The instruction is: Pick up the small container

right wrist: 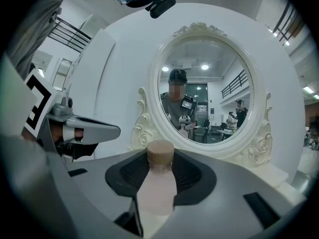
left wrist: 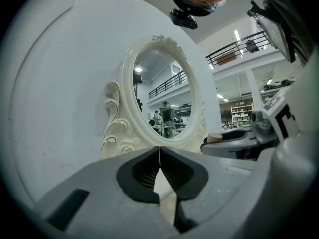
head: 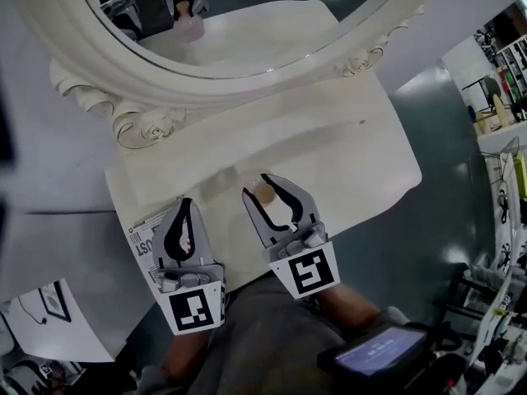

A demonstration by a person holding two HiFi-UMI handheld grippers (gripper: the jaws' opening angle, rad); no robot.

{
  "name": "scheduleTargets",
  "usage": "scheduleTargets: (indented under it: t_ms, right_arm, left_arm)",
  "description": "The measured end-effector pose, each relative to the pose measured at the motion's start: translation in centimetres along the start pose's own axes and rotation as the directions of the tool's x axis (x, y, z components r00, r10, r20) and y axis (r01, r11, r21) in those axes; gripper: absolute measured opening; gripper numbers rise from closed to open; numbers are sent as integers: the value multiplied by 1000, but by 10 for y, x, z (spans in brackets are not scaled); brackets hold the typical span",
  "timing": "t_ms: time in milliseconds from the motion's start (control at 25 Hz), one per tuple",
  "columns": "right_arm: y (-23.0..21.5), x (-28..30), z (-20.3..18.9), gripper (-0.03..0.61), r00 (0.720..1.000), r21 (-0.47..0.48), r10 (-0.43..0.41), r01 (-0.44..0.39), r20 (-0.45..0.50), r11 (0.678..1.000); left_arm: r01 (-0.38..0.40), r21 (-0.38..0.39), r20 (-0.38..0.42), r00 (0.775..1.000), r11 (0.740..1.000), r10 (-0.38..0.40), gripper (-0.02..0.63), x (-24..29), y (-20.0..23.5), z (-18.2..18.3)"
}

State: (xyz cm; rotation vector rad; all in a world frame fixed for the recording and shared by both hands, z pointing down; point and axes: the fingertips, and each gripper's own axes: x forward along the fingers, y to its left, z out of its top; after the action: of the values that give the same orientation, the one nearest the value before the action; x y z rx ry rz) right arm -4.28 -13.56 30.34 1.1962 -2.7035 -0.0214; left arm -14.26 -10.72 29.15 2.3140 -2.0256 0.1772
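The small container [right wrist: 158, 183] is a pale pink bottle with a tan cap [right wrist: 160, 152]. It stands upright between the jaws of my right gripper [right wrist: 159, 159], which is shut on it. From the head view this gripper [head: 257, 186] hovers over the front of the white vanity table [head: 354, 155], and only the bottle's cap [head: 265, 192] shows. My left gripper [head: 186, 206] hangs just to its left, jaws shut with nothing between them [left wrist: 159, 151]. The left gripper view catches the right gripper [left wrist: 234, 139] with the cap [left wrist: 215, 138] at the side.
An oval mirror in an ornate white frame [head: 156, 85] stands at the back of the table; its glass [head: 247, 23] reflects both grippers. A printed leaflet [head: 142, 242] lies at the table's front left edge. A device with a lit screen [head: 379, 354] sits at the person's waist.
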Motion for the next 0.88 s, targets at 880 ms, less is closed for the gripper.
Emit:
scheduleTargets:
  t_ms: [880]
  right_arm:
    - [8,-23,18,140,999,-28,-41,42,30,999]
  left_arm:
    - [23,26,74,997,999,-25,15,-26,-8,22]
